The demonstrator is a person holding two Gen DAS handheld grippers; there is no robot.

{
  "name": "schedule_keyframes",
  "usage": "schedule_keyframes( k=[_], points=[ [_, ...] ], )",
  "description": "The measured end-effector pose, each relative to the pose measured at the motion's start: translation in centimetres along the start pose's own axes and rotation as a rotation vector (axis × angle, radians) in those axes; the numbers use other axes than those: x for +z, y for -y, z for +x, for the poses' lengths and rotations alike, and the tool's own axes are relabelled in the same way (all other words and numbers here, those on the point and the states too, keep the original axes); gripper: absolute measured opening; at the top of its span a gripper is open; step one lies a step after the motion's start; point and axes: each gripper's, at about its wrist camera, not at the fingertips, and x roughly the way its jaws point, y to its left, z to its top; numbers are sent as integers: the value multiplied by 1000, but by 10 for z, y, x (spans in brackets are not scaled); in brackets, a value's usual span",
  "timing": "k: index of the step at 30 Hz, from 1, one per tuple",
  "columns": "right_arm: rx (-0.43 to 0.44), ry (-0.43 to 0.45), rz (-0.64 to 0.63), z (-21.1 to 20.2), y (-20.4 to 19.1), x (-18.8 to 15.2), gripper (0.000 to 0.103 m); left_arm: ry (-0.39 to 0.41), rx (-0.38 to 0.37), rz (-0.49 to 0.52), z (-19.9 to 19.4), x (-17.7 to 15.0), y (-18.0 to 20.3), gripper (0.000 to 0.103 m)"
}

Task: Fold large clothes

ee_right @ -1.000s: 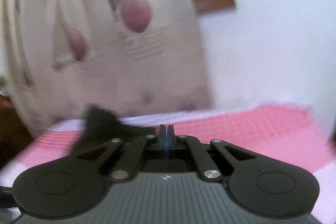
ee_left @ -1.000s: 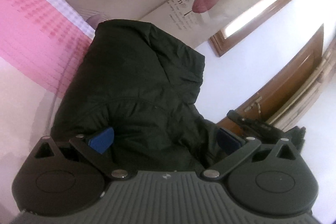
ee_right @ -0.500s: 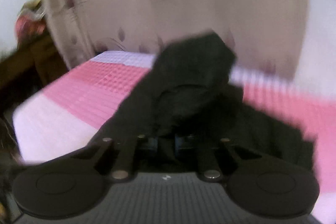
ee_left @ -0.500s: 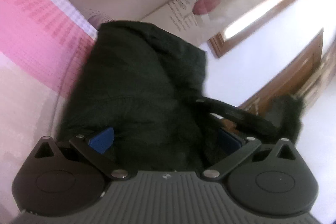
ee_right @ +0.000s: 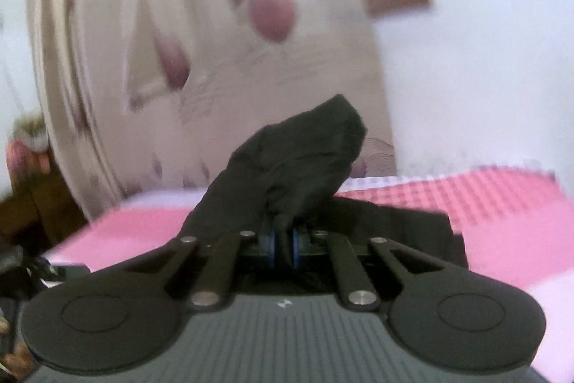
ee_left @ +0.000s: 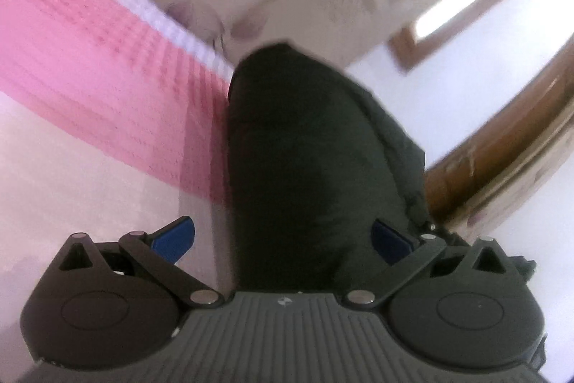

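Item: black jacket (ee_left: 308,167), padded-looking, lying on pink bedspread (ee_left: 89,60) w/ white far border; landmark = jacket.

L of jacket: bare bedspread.
On jacket, near end: left gripper (ee_left: 281,239), fingers wide apart, blue pads either side of the fabric, not pressing it.
Right wrist view: right gripper (ee_right: 283,244), fingers clamped on a bunched fold of jacket (ee_right: 297,160), fold lifted above the rest.
Behind jacket: floral curtain (ee_right: 215,42).
R of jacket: wooden frame (ee_left: 502,139).

Risks (judged): thin pinch may slip, fold drops; lifted bulk may drag lower layers askew; left side unsecured, so jacket may slide on the bedspread.

Writing: curtain print blurred, unreadable. No brand seen.
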Motion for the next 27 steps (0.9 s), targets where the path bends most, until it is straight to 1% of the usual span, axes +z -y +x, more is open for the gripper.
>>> schedule_keyframes(
  k=[1,2,3,4,5,6,8,9,10,11,12,13,14,15,16,17,18,19,20,21,22,23,24,25,26,27],
  points=[
    [-14,19,39,-2,14,-7,8,-24,5,9,6,-2,0,103],
    [-39,21,79,-2,30,-15,8,-43,7,19,14,-3,0,103],
    [-72,14,92,0,39,-21,7,-56,0,20,20,-3,0,103],
    [-132,-4,87,3,46,-27,6,-61,-17,5,25,-4,-1,103],
    [-191,-46,79,9,54,-33,0,-67,-36,-11,29,-4,-3,103],
    [-209,-79,75,11,61,-38,0,-79,-44,-16,35,-3,-3,103],
    [-221,-103,84,11,69,-45,0,-91,-54,-12,46,-3,1,103],
    [-217,-98,99,9,72,-44,0,-118,-69,-3,53,-4,4,103],
    [-201,-90,129,5,75,-42,0,-137,-65,20,58,-5,10,103],
    [-193,-70,181,-2,80,-37,3,-128,-39,54,57,-8,17,103],
    [-189,-43,232,-12,82,-34,4,-121,-28,82,58,-11,22,103],
    [-166,-21,285,-20,87,-29,7,-119,-30,90,59,-13,24,103],
    [-130,-14,335,-27,91,-22,14,-118,-32,90,59,-14,24,103],
    [-105,-11,364,-32,91,-15,24,-117,-36,84,59,-14,22,103],
    [-89,-14,371,-37,87,-7,57,-116,-40,77,59,-13,21,103],
    [-76,-34,355,-36,81,0,92,-116,-42,71,59,-14,19,103],
    [-56,-64,324,-33,71,4,97,-115,-44,68,59,-14,19,103],
    [-34,-105,280,-27,59,8,97,-114,-44,66,59,-14,18,103],
    [-25,-167,231,-18,46,10,95,-111,-43,64,58,-15,18,103],
    [-40,-225,183,-7,34,8,91,-108,-40,62,60,-15,19,103],
    [-59,-273,128,3,22,3,47,-107,-36,61,61,-14,20,103],
    [-56,-312,76,12,14,-2,28,-108,-31,65,61,-14,22,103],
    [-70,-318,6,17,3,-8,26,-110,-24,69,62,-13,22,103],
    [-101,-302,-100,18,-10,-11,20,-111,-24,65,61,-11,22,103],
    [-127,-278,-210,17,-22,-10,16,-110,-29,56,59,-9,20,103],
    [-148,-247,-245,12,-26,-7,15,-99,-36,48,57,-8,19,103]
  ],
)
